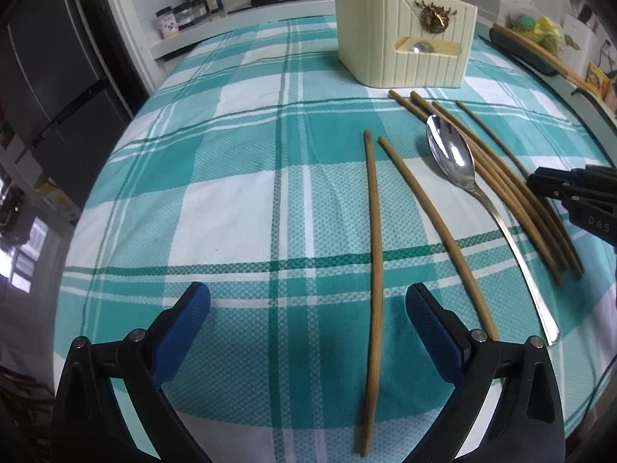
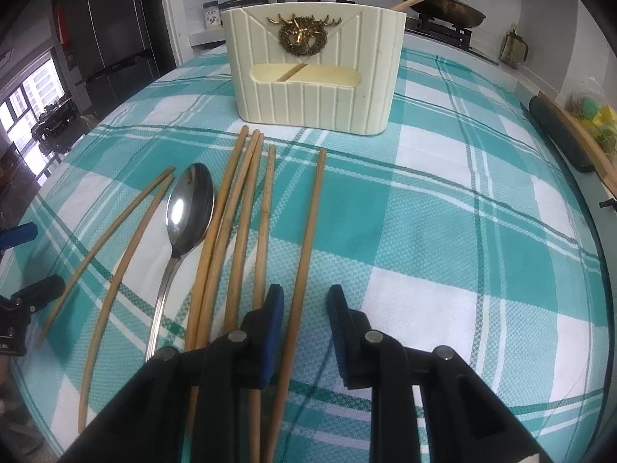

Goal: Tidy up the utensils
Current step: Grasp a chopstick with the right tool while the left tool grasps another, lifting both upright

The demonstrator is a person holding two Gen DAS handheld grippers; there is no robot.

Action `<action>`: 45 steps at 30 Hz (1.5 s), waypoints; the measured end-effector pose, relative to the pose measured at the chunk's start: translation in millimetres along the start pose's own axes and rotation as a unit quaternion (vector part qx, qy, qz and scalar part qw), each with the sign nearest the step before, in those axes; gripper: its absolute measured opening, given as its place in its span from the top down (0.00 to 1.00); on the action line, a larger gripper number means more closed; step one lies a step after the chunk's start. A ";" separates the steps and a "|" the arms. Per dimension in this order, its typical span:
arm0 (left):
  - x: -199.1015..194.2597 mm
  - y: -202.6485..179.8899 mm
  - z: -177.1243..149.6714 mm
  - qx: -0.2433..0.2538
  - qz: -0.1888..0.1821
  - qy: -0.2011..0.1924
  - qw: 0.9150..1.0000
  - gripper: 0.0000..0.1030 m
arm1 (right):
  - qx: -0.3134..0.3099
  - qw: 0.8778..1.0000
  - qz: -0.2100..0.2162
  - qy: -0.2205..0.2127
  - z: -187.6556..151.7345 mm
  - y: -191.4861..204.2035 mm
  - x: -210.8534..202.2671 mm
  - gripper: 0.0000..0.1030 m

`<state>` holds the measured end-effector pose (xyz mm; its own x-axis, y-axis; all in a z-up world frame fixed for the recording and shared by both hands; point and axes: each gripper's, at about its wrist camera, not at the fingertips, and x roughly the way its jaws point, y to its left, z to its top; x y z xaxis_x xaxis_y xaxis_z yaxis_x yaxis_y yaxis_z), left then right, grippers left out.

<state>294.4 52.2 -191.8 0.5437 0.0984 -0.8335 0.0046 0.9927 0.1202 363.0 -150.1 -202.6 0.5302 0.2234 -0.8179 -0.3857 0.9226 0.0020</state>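
Your right claw stands partly open astride the rightmost chopstick, pads not yet touching; centre it before closing, while your left claw is wide open and empty.

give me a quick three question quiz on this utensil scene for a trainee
1. True or false: the spoon lies with its bowl toward the utensil holder.
2. How many chopsticks lie between the right gripper's jaws?
3. The left gripper's jaws are: A open, B shut on the spoon, C shut on a fork.

Key: 1 true; 2 one; 3 A.
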 end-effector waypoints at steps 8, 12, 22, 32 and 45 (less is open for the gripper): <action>0.8 1.0 -5.5 -0.030 -0.027 0.006 0.999 0.43 | 0.041 0.998 -0.053 -0.001 -21.9 -18.9 -14.6 0.91; -1.9 2.7 -9.2 -0.037 -0.024 0.009 0.999 0.43 | 0.061 0.996 -0.070 0.005 -44.1 -31.0 -30.6 0.91; -3.0 0.7 12.9 0.027 -0.076 0.050 0.995 0.30 | 0.091 0.993 -0.052 0.056 -77.5 -60.6 -59.1 0.66; 26.4 -11.2 52.3 0.064 -0.091 0.080 0.991 0.33 | -0.014 0.995 -0.019 0.095 -45.8 -49.7 -35.1 0.60; 67.0 -12.9 108.4 0.064 -0.108 0.123 0.984 0.65 | -0.011 0.995 0.025 0.097 28.0 -44.2 14.7 0.75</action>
<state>421.8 38.5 -190.8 0.2980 -0.0842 -0.9508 0.2125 0.9770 -0.0199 409.1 -178.8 -198.6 0.3551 0.2016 -0.9128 -0.4258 0.9042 0.0341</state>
